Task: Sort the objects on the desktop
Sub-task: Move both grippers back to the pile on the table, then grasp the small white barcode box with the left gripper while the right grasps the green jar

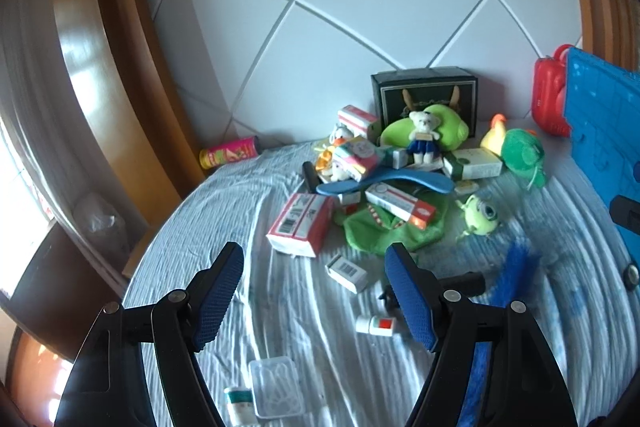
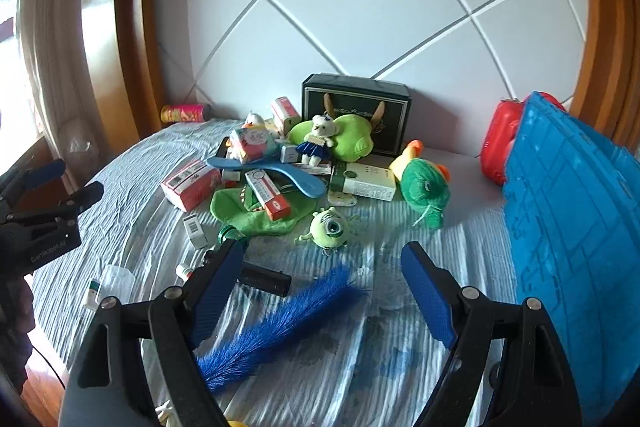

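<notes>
Both the left gripper (image 1: 314,269) and right gripper (image 2: 322,267) hang spread, seemingly empty, above the cluttered bedsheet (image 1: 224,211).

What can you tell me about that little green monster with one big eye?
The one-eyed monster plush is small, round and lime green, soft and fuzzy-looking, with a single large eye, tiny horns and thin arms. It lies on the striped blue bedcover, eye turned towards the cameras. It sits just in front of the flat green plush and left of the green parrot plush. Whether it touches either is unclear. Neither hand-held gripper touches it.
</notes>
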`<control>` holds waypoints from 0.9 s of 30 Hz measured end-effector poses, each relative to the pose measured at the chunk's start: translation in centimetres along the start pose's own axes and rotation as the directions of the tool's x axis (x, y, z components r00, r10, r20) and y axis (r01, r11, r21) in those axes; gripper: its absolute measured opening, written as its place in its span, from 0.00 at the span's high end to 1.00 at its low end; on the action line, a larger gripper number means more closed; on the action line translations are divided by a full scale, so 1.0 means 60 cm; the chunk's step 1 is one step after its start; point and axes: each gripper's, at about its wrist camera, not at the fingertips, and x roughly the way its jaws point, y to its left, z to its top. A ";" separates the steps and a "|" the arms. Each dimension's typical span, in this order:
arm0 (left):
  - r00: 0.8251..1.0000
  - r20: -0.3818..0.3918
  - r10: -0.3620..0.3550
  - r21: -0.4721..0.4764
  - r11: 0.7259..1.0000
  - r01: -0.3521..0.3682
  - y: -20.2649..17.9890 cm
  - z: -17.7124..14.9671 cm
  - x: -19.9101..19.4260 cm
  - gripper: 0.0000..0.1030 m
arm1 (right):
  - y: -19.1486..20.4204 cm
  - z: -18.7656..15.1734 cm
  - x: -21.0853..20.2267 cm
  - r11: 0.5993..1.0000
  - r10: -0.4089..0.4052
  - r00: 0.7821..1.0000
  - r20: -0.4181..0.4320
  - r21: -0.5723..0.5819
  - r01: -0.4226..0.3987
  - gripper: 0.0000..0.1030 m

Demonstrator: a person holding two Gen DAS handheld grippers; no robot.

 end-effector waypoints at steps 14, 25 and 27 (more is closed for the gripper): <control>0.979 -0.206 0.010 -0.104 0.994 -0.032 0.001 -0.029 0.224 0.29 | 0.078 0.013 0.244 0.940 0.218 0.960 -0.175 -0.226 -0.254 0.21; 0.905 -0.395 -0.158 -0.162 0.982 0.101 -0.028 -0.065 0.405 0.29 | 0.129 0.015 0.406 0.831 0.316 0.883 -0.346 -0.349 -0.434 0.21; 0.886 -0.423 -0.187 -0.177 0.977 0.121 -0.031 -0.076 0.424 0.26 | 0.136 0.013 0.427 0.810 0.329 0.866 -0.376 -0.359 -0.464 0.21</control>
